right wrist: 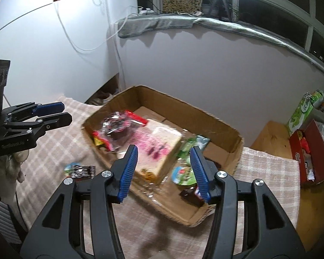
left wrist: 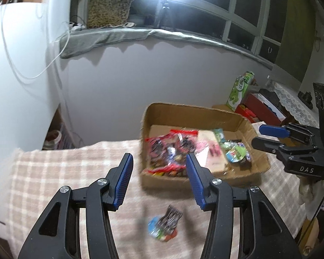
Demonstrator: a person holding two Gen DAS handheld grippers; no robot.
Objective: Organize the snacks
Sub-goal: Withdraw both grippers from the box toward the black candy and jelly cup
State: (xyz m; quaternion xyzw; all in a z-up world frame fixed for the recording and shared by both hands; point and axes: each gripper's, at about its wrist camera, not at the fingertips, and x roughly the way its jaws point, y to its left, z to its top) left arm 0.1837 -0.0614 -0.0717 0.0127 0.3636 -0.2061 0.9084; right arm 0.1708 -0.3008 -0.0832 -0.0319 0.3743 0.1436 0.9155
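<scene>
An open cardboard box (left wrist: 179,110) (right wrist: 218,120) sits on a checked cloth and holds a red-edged clear snack bag (left wrist: 170,149) (right wrist: 116,129), a pink-printed bread pack (left wrist: 209,149) (right wrist: 159,146), green packets (right wrist: 190,144) and a round green-lidded cup (left wrist: 236,154) (right wrist: 182,176). Small snack packets (left wrist: 165,223) (right wrist: 80,170) lie on the cloth outside the box. My left gripper (left wrist: 159,161) is open and empty above the cloth, just before the box's near wall. My right gripper (right wrist: 164,153) is open and empty over the box's near side.
A checked cloth (left wrist: 54,172) covers the table. A green carton (left wrist: 239,90) (right wrist: 302,112) and a red box of items (left wrist: 261,108) (right wrist: 311,151) stand to the right of the box. A white wall and a windowsill with a grey towel (left wrist: 110,36) lie behind.
</scene>
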